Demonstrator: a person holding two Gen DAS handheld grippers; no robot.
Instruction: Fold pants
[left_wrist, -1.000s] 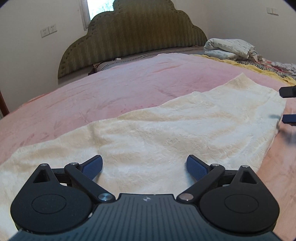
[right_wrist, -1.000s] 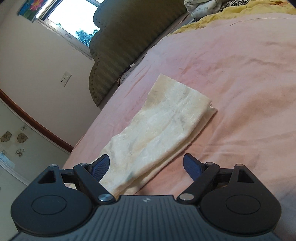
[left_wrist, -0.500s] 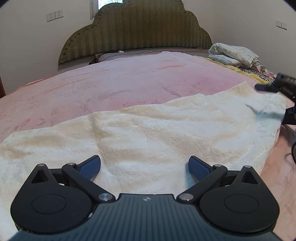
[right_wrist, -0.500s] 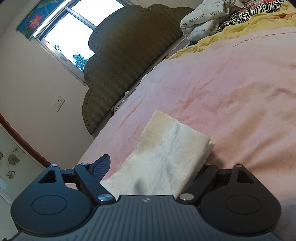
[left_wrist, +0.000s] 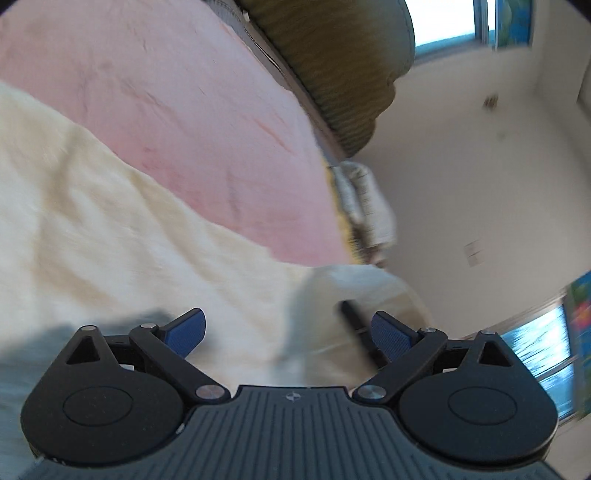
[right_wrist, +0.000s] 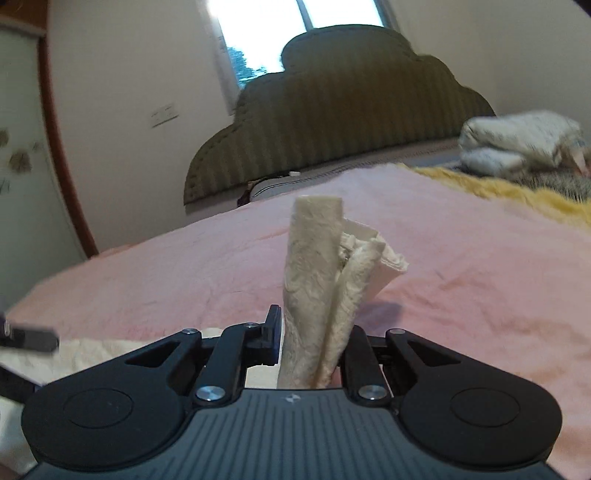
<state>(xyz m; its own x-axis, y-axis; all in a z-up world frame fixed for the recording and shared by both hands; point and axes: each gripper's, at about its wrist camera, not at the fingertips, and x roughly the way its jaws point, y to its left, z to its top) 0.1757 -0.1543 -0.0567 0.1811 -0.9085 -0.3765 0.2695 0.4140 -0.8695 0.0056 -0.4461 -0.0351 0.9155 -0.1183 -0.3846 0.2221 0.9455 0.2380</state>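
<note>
Right tool (right_wrist: 312, 354) clenched on pants (right_wrist: 317, 258) end, raised over bed (right_wrist: 461, 258); left tool (left_wrist: 288, 332) released. Fold barely begun.

A: Left wrist view is smeared all over. The pants (left_wrist: 110, 229) run off the left edge, and past the headboard (left_wrist: 332, 66) that pale bundle (left_wrist: 369, 206) is too streaked to name.

B: Dark bar (left_wrist: 356, 332) by the right finger?

A: Blurred; can't tell what it is.

B: Right view: the pants (right_wrist: 317, 288) drop behind the right gripper (right_wrist: 312, 343), so the pinched part is hidden. Right of the headboard (right_wrist: 332, 122), the bedding pile (right_wrist: 517, 144) is soft and cut off.
</note>
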